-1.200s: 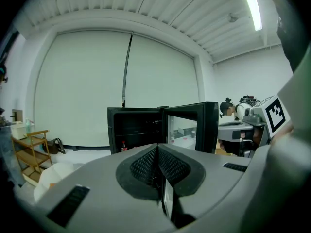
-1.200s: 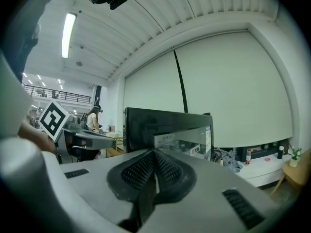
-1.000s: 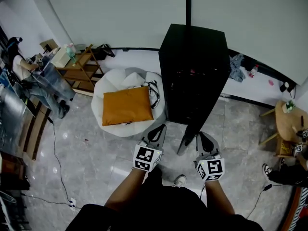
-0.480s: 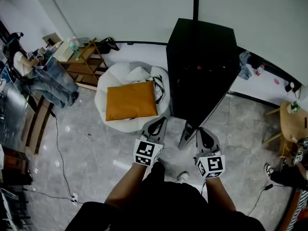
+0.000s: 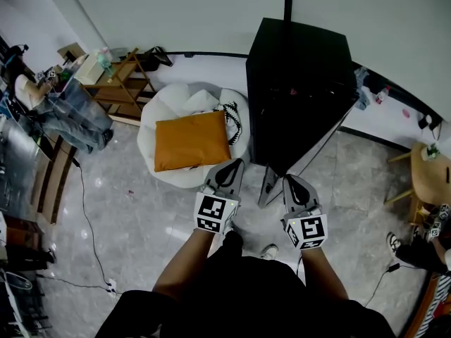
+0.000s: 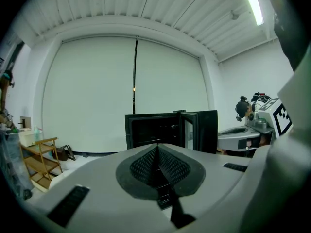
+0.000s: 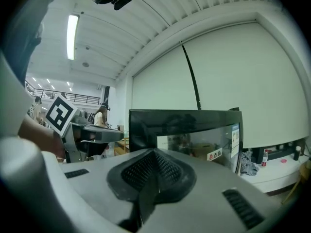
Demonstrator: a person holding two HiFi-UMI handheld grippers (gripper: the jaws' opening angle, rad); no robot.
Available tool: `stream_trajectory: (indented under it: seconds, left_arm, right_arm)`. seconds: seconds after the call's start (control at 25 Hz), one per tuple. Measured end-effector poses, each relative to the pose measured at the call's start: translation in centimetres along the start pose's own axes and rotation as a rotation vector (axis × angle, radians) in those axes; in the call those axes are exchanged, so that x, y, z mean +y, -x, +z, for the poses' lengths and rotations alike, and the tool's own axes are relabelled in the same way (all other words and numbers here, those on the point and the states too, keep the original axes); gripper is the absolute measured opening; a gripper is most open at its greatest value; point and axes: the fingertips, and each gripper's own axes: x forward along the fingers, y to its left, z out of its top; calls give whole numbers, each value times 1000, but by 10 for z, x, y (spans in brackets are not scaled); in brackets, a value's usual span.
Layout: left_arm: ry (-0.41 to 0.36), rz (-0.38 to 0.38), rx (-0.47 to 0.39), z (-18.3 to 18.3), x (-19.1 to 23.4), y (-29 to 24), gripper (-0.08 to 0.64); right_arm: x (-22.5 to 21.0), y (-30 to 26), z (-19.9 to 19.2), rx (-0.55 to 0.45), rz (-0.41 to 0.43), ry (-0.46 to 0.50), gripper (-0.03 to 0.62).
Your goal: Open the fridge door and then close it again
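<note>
Black-framed glass door (image 5: 269, 186) was seen swung open from the front of the fridge (image 5: 299, 97), with the left tool (image 5: 235, 165) and right tool (image 5: 289, 180) held pressed together, empty, just before it, so the door could be slammed if pushed too hard with blunt tips.

A small white sticker (image 7: 214, 155) sat near the lower right corner of the glass in the fridge door (image 7: 184, 116). It carried a red logo and two dark Chinese characters (possibly 志高, though the print was tiny). A pale label (image 7: 235, 131) on the door's right edge, near its top corner, was too small to read.
</note>
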Motion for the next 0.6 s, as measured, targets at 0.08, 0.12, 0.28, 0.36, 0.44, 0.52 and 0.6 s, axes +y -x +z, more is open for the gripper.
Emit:
stream_trajectory:
  seconds: [0.08,0.12,0.28,0.36,0.44,0.52,0.6]
  left_arm:
    - [29,2,-3,-2,6,-2,23]
    - [51,6,-5,-2,10,-3,23]
    - [92,5,-9,1,19,-8,23]
    - [77,-6,2,-1,20,-11,23]
    - [65,-8,11,-3,24,-12,23]
    - [65,-3,17,-6,31,-13,23]
    - [61,3,19,-8,40,-14,23]
  right_arm:
    - [3,-6,0,-3,7,-2,17]
    - [4,-10,0,-5,13,1,17]
    - [7,-26,3,-10,40,19,18]
    - [7,-35,2,-13,48,23,17]
    - [8,-43,2,-14,54,27,17]
    - [9,-51,2,-13,59,32,17]
    - [10,-59,3,-11,61,35,17]
